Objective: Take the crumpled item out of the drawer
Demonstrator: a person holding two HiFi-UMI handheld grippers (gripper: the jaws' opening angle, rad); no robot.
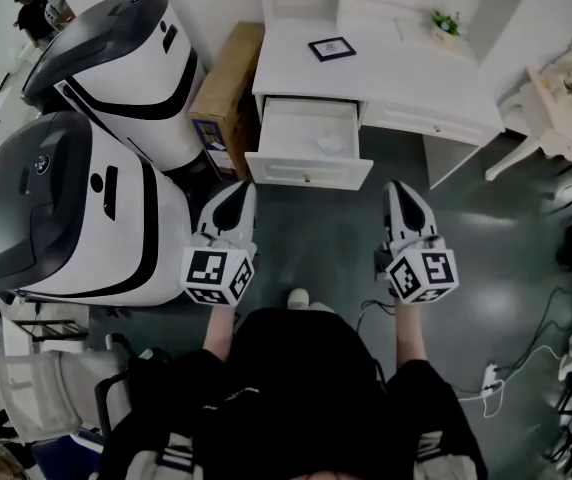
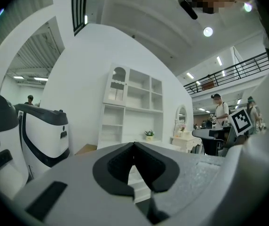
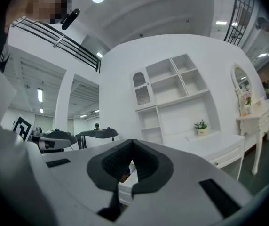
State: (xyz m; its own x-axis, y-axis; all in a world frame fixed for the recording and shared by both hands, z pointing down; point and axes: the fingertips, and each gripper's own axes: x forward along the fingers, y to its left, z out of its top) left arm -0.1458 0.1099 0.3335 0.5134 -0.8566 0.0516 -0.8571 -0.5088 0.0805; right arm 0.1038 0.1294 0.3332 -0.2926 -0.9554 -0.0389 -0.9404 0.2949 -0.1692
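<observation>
White crumpled item (image 1: pixel 331 145) lies in the desk's (image 1: pixel 396 68) open drawer (image 1: pixel 306 175), near its front right corner. Left gripper (image 1: pixel 240 190) and right gripper (image 1: pixel 398 188) hover short of the drawer front, both with jaws closed together and empty.

no legible text, no readable labels or numbers

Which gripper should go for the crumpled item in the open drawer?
Right, probably. The crumpled item lies in the right part of the open drawer, nearer the right gripper than the left gripper. Both are shut and empty, short of the drawer, so either must open first.
</observation>
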